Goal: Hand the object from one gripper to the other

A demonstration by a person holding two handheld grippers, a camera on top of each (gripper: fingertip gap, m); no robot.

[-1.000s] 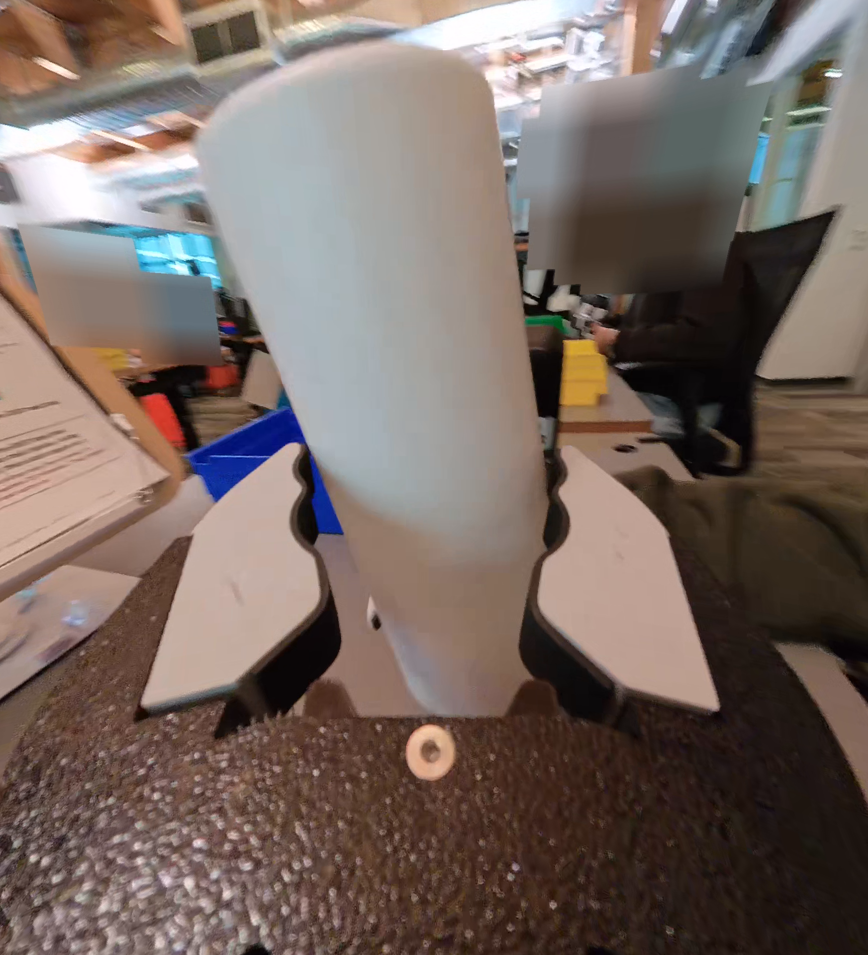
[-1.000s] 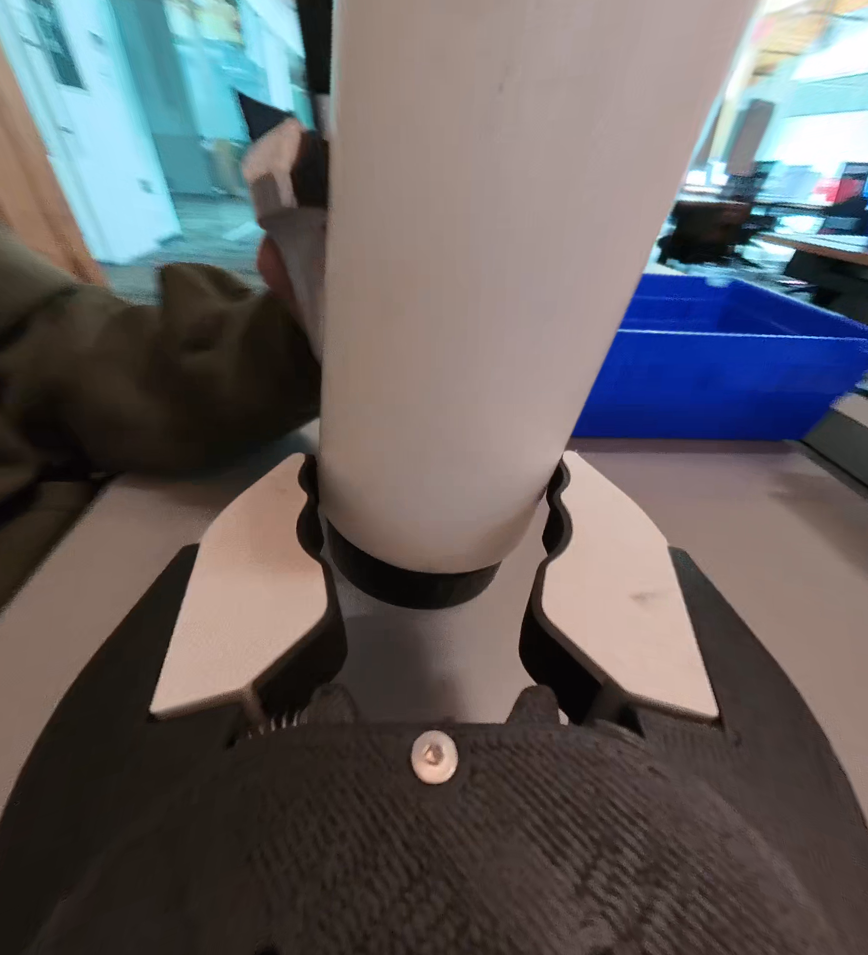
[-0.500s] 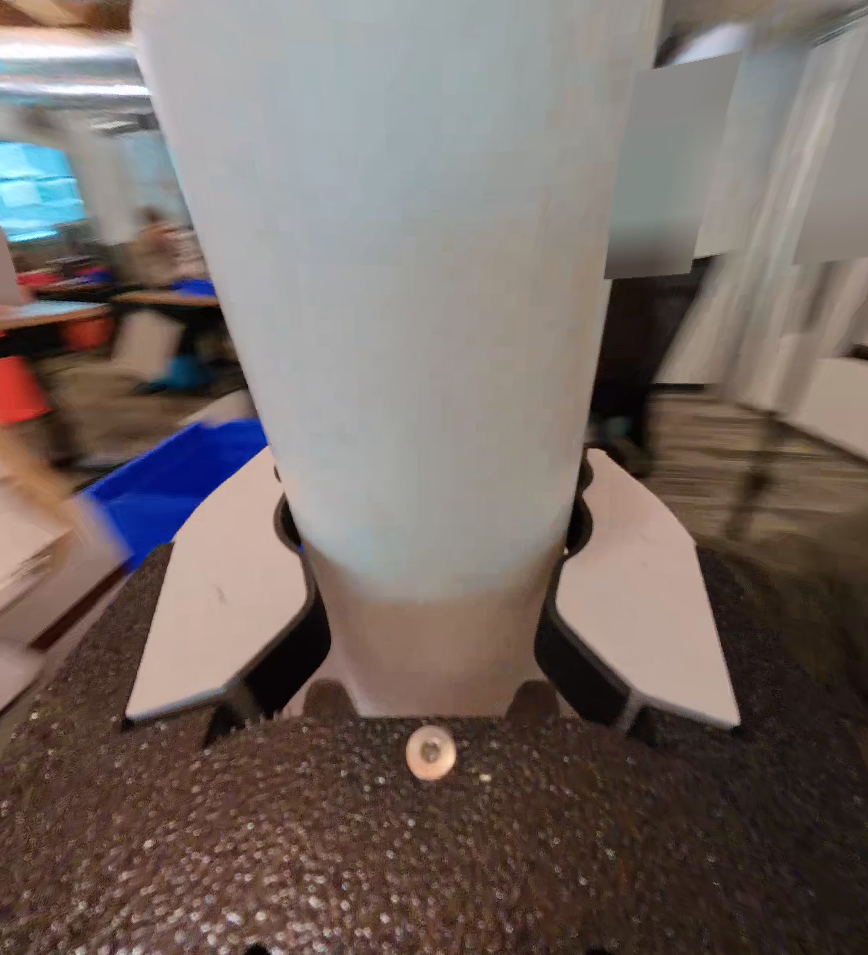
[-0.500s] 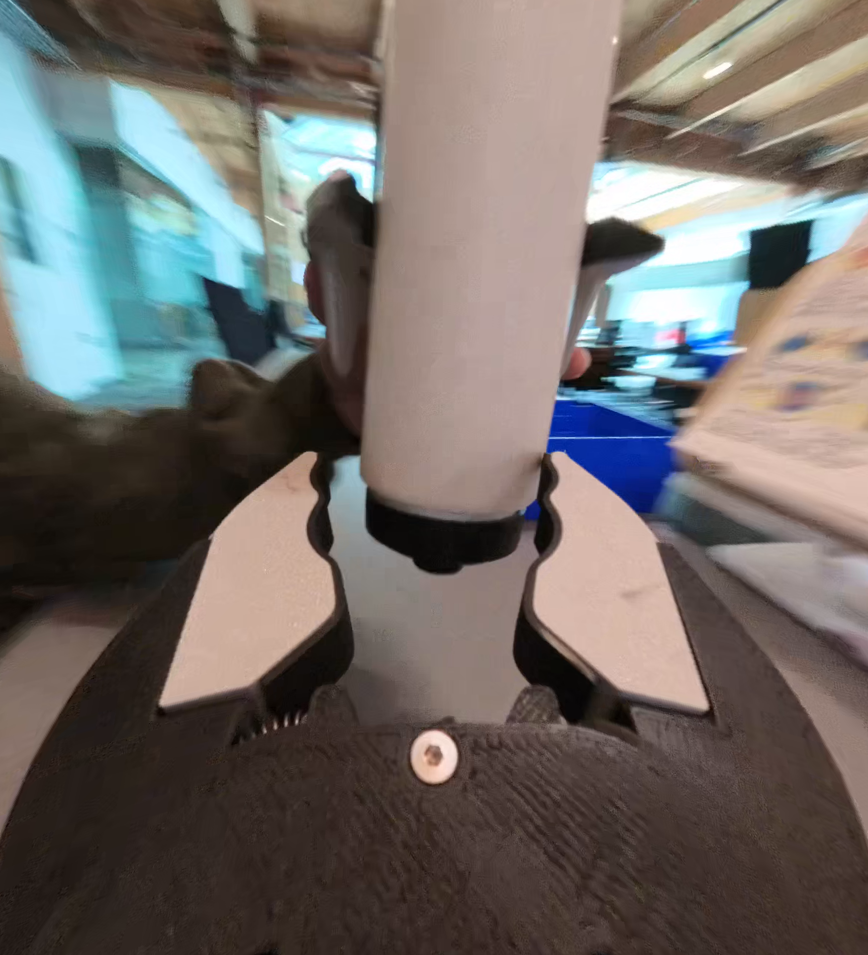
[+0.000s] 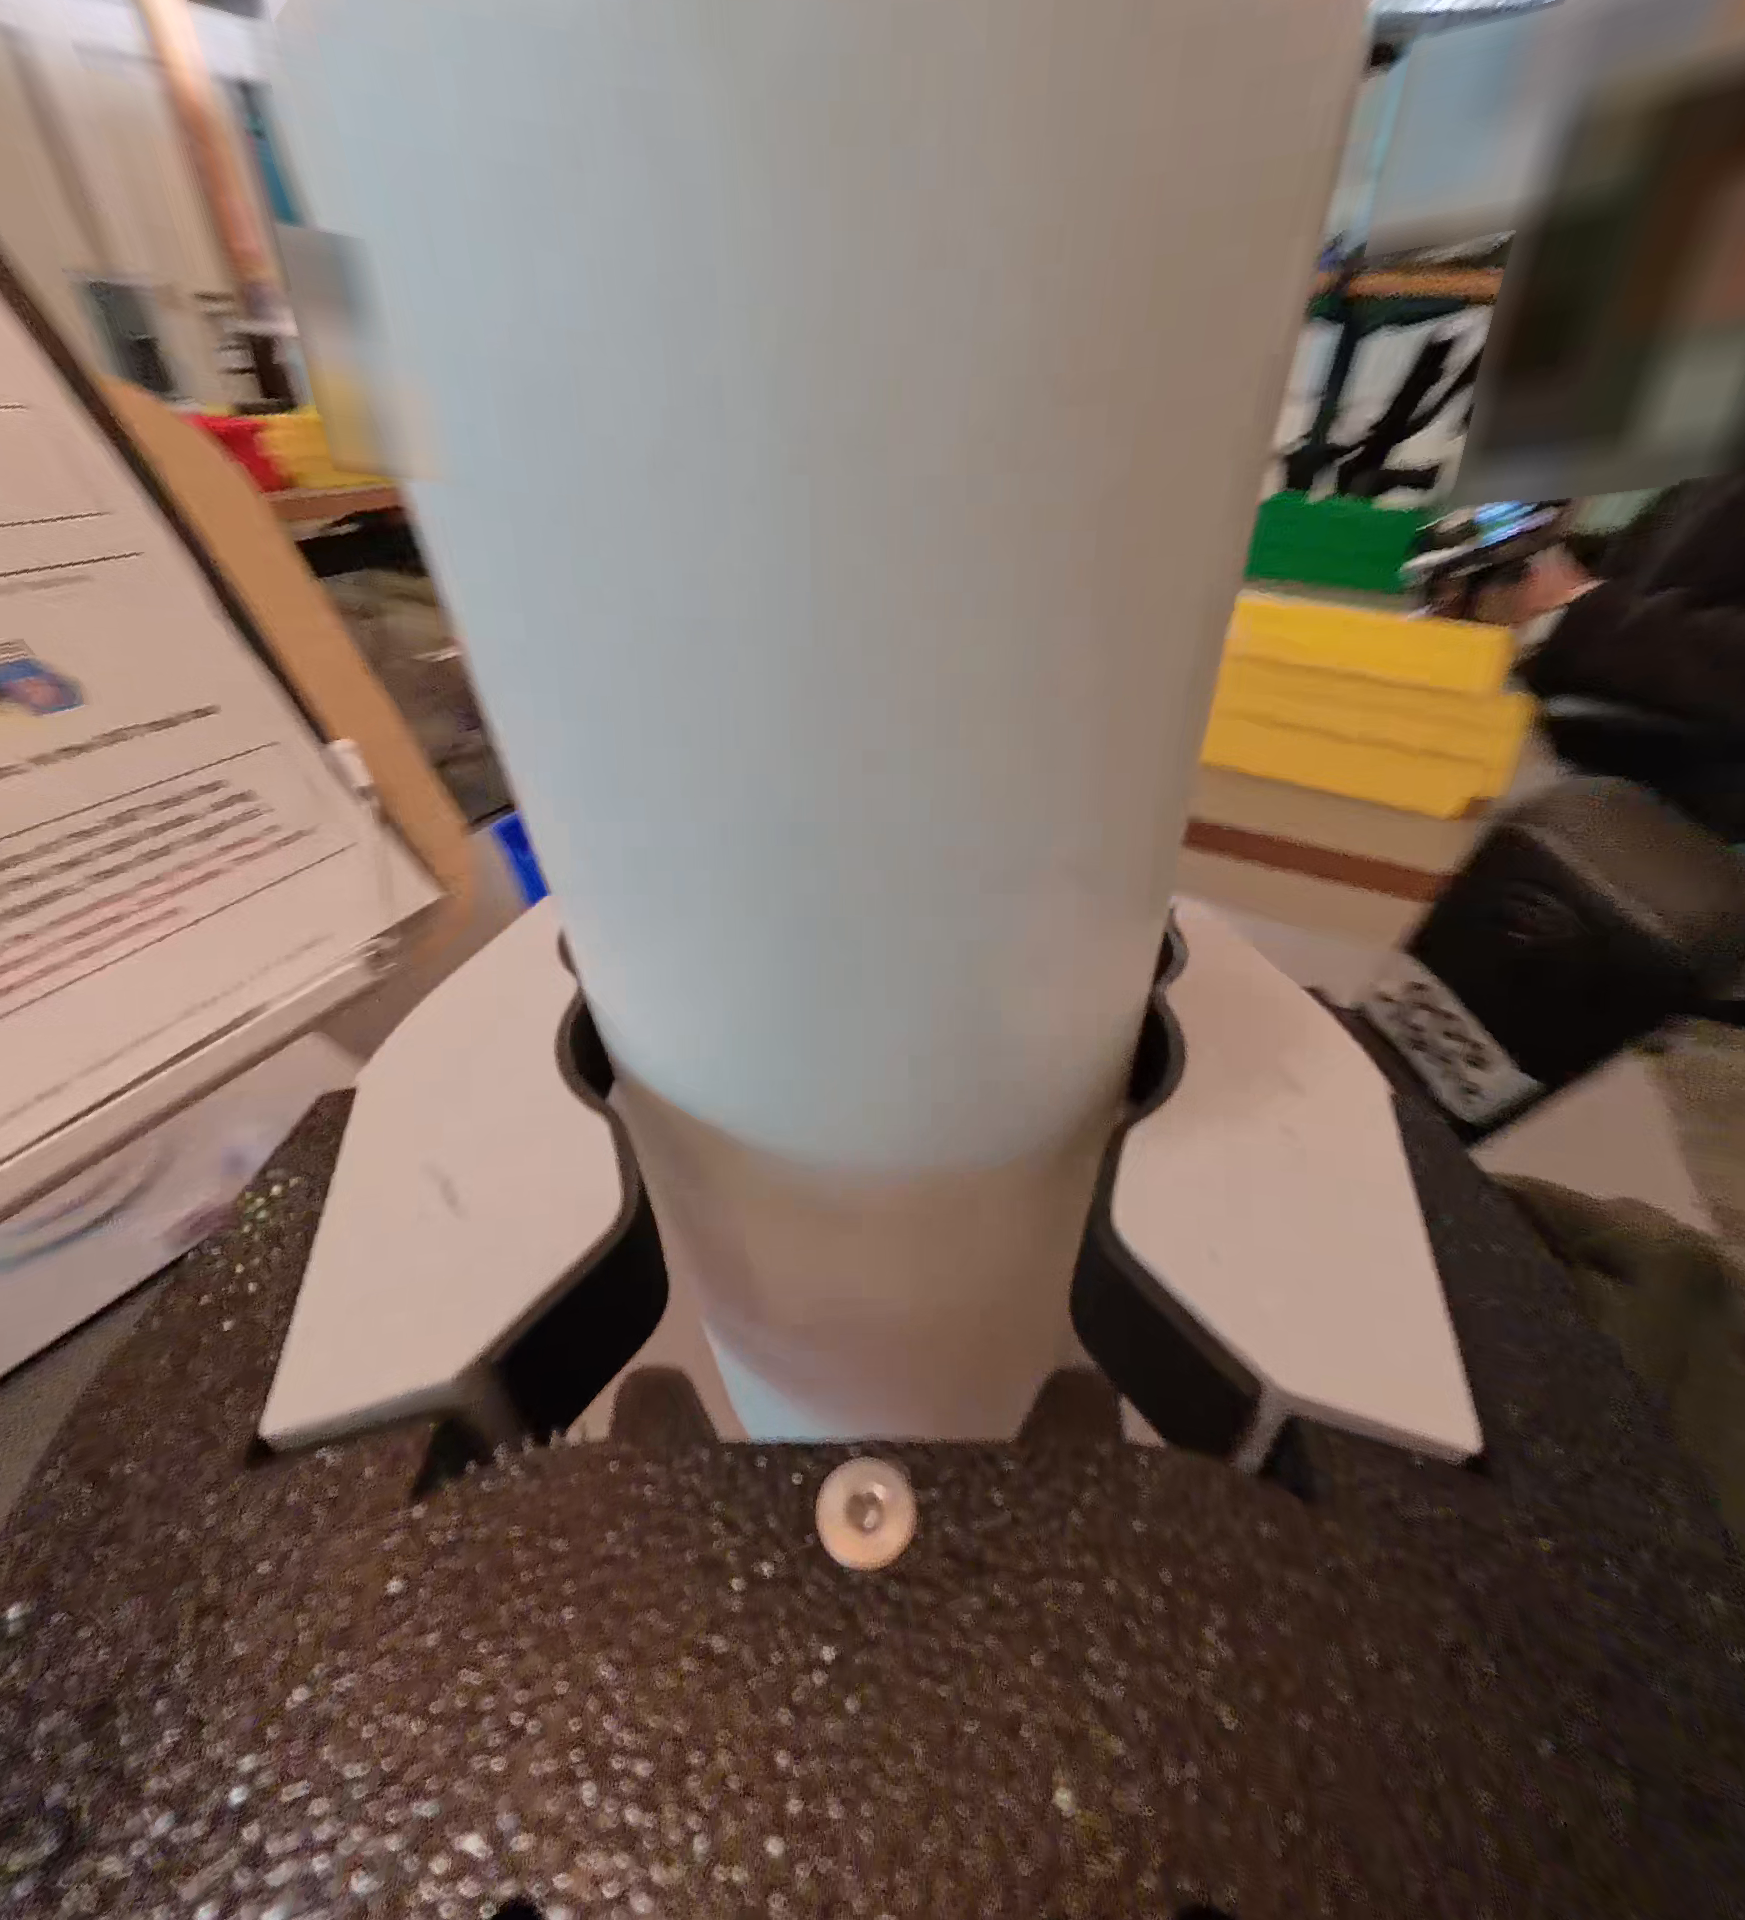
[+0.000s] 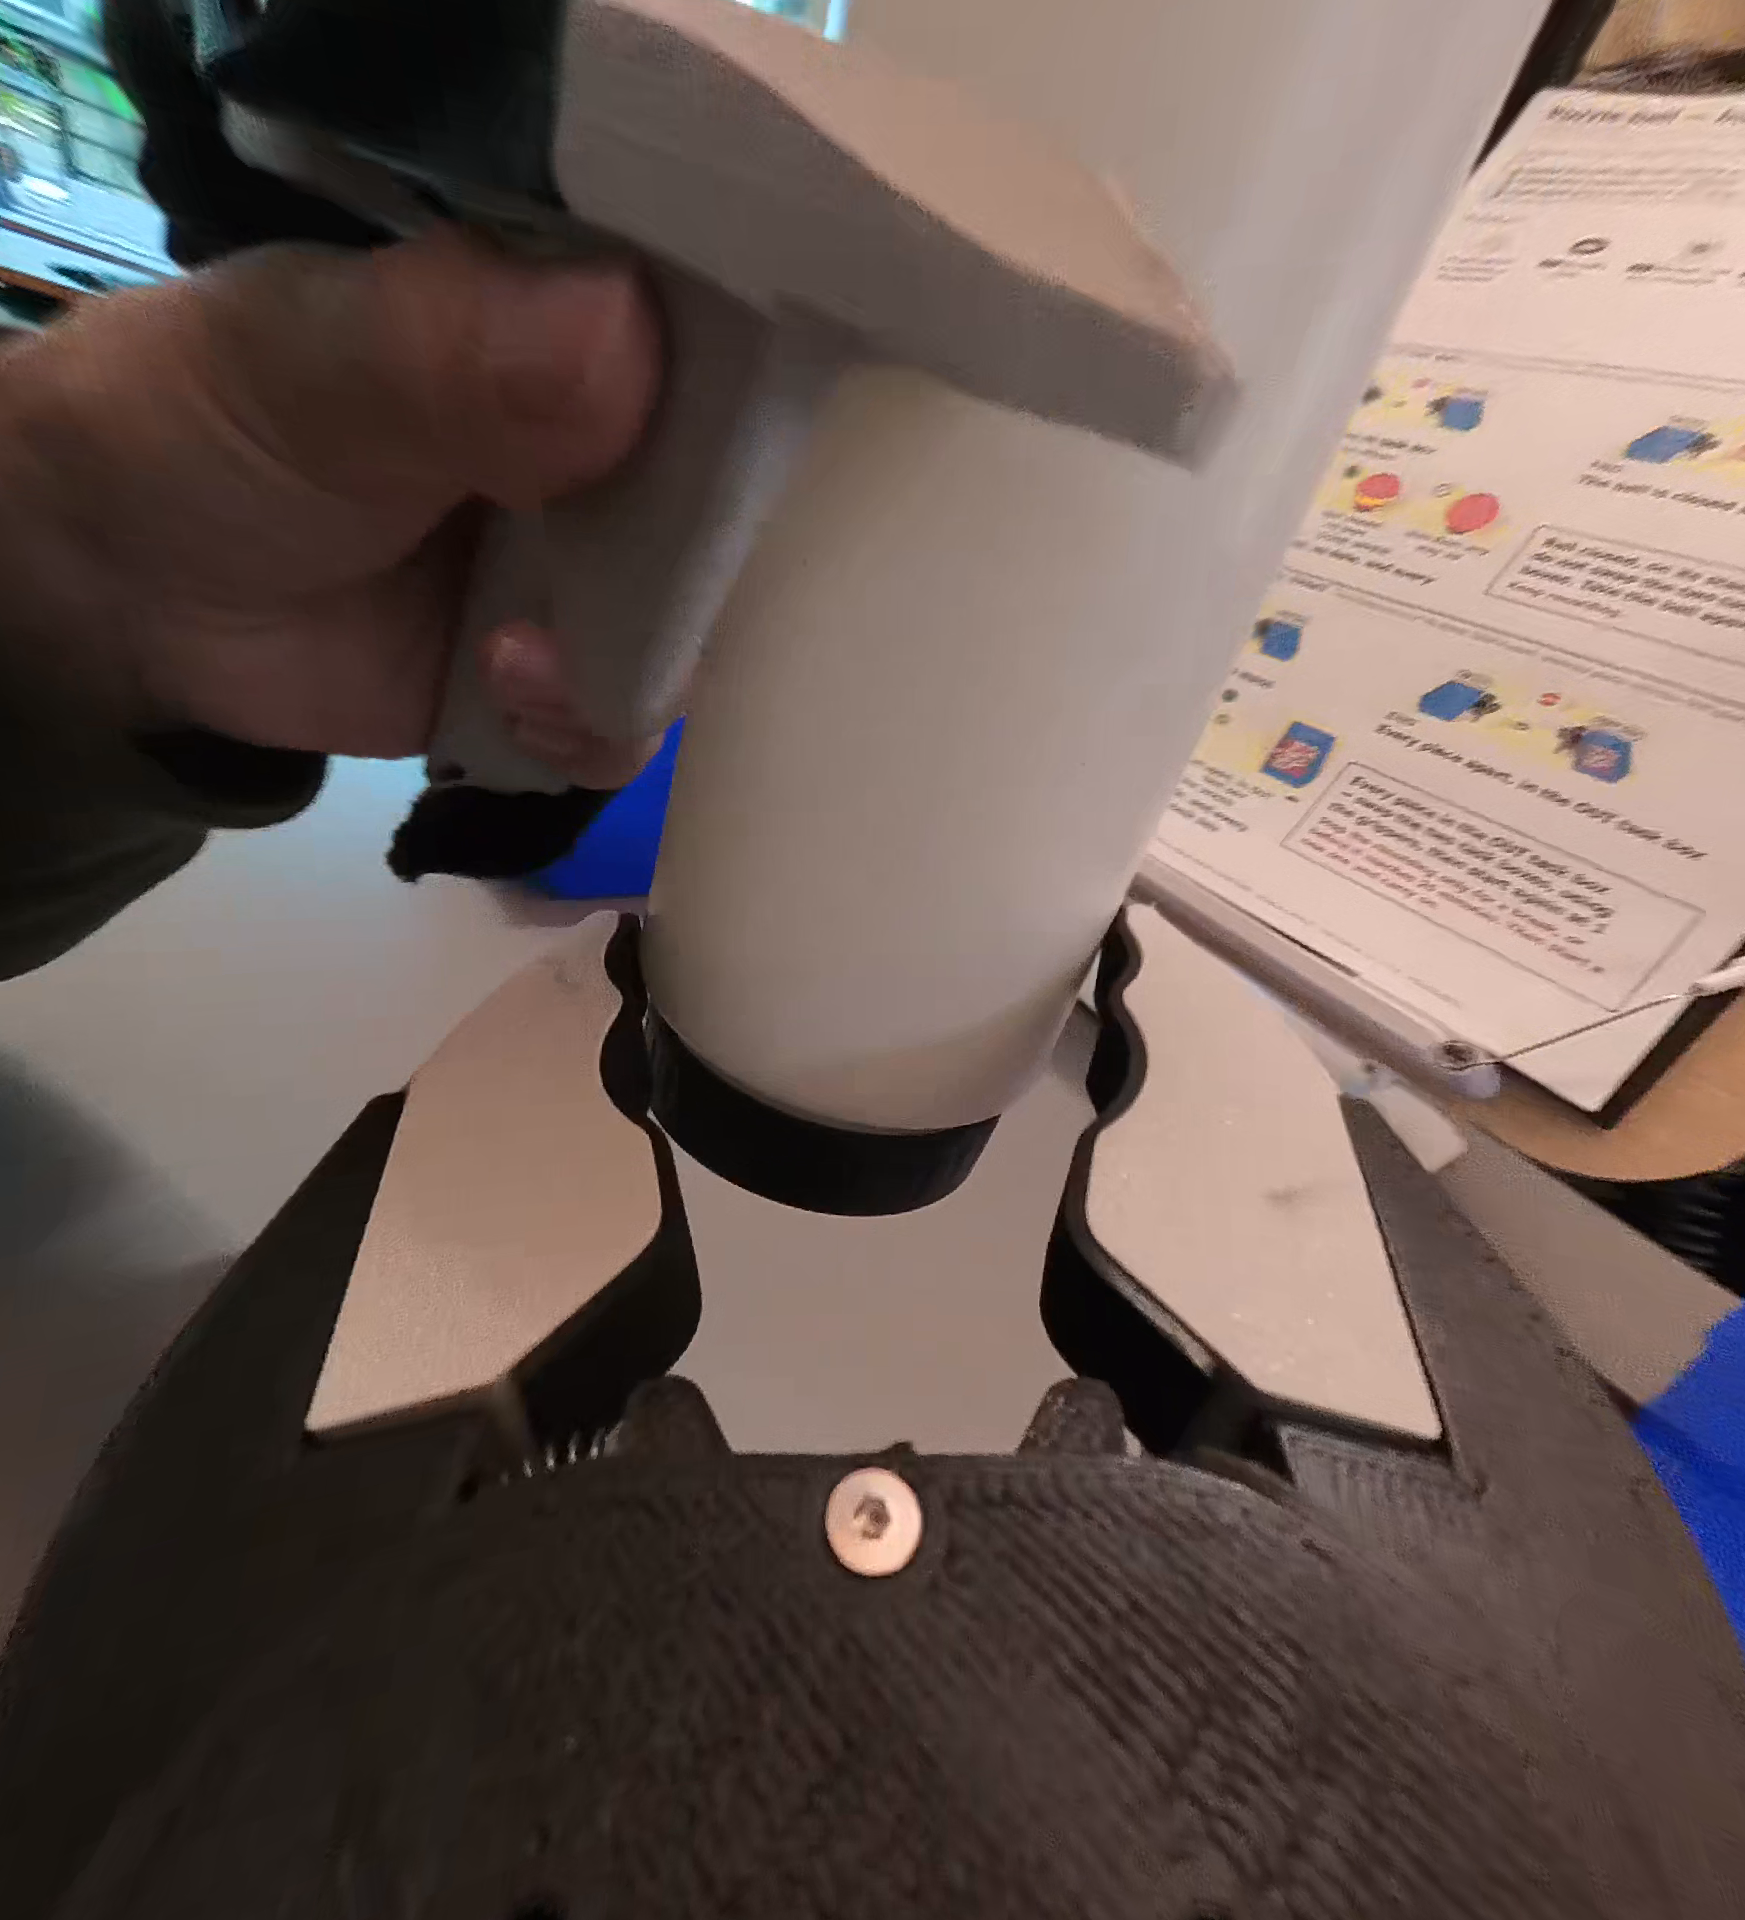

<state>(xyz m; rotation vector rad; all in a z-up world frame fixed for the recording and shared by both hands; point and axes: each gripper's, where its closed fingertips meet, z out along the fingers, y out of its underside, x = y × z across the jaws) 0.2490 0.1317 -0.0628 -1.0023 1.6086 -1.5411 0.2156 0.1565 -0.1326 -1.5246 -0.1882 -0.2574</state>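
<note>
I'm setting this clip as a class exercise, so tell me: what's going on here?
A person is passing a white bottle between two hand-held claws. The left claw is clamped on the bottle's body, with the person's hand holding it. The right claw straddles the end with the black cap, too close to tell whether it grips. The handover isn't finished.

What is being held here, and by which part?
A white bottle: the left gripper clamps its body near the base; the right gripper brackets the end by the black cap, firm grip uncertain.
</note>
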